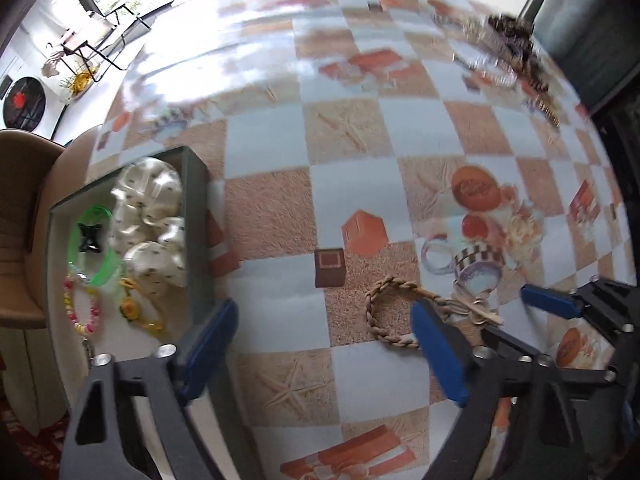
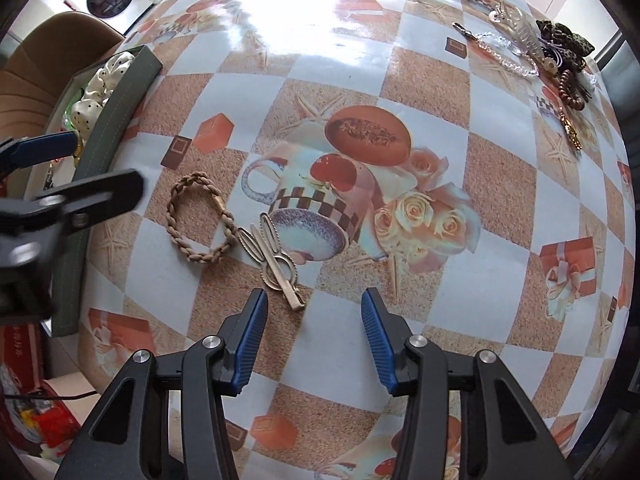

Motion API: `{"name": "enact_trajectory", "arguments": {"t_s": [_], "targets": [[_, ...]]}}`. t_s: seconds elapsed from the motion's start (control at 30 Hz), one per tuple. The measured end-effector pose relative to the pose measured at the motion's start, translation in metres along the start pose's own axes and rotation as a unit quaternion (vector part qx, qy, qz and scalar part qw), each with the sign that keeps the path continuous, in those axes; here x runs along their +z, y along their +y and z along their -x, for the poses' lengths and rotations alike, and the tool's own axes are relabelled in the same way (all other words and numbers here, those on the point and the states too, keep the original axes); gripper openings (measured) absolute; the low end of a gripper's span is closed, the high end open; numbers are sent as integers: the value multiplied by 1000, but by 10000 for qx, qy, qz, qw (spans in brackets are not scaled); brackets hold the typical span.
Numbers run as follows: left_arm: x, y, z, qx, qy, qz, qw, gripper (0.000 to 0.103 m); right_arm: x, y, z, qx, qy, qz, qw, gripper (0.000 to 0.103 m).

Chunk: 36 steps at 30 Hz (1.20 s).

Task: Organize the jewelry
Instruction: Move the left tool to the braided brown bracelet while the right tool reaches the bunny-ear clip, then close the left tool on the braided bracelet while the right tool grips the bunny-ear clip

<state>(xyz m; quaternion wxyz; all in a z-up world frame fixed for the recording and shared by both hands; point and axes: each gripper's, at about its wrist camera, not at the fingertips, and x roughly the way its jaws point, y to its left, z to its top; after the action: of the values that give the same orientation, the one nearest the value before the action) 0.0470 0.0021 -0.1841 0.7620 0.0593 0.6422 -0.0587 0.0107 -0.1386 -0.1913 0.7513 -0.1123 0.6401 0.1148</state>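
my left gripper's finger (image 1: 438, 354) covers part of the braided band (image 1: 384, 312). far jewelry pile (image 1: 516, 52) is smeared with blur. tray (image 2: 116, 108) wall hides most of its contents.

Braided bracelet (image 2: 199, 220) on the table (image 2: 360, 80), hair clip (image 2: 276, 256) just right, tray (image 2: 116, 120) left.
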Motion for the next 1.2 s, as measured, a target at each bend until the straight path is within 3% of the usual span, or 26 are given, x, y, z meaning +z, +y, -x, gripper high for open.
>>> {"name": "enact_trajectory", "arguments": {"t_s": [0.13,0.2,0.27,0.4,0.47,0.53,0.67,0.73,0.77,1.0,1.2], "targets": [[0,-5,-17,84,140,-32,9999,88,-11,-1,1,-65,-116,190,9997,51],[-1,-7,-23,104,192,-62,9997,80,-10,12,-2,-127,-150,259,9995,51],[-2,-8,-28,114,257,-83,9996,79,-12,18,-2,-211,-192,353,9990,50],[-6,-11,-30,79,221,-71,9997,79,-19,30,-4,-405,-274,610,9969,50],[-7,-14,-29,27,185,-107,9998,74,-22,36,-4,-451,-297,776,9955,46],[-8,-20,-28,-37,157,-184,9997,63,-25,46,-1,-482,-331,991,9934,39],[-4,-37,-25,-165,140,-310,9993,41,-30,62,1,-356,-234,1331,9902,13],[-3,-43,-24,-210,131,-356,9991,18,-30,64,2,-311,-192,1309,9907,9],[-2,-45,-23,-263,138,-360,9989,11,-30,64,2,-286,-182,1275,9913,9],[-2,-39,-11,-558,91,-94,9984,10,-15,36,12,230,-68,440,9987,8],[-4,-25,6,-746,-83,57,9972,10,-6,13,29,530,-77,-313,9981,8]]}}
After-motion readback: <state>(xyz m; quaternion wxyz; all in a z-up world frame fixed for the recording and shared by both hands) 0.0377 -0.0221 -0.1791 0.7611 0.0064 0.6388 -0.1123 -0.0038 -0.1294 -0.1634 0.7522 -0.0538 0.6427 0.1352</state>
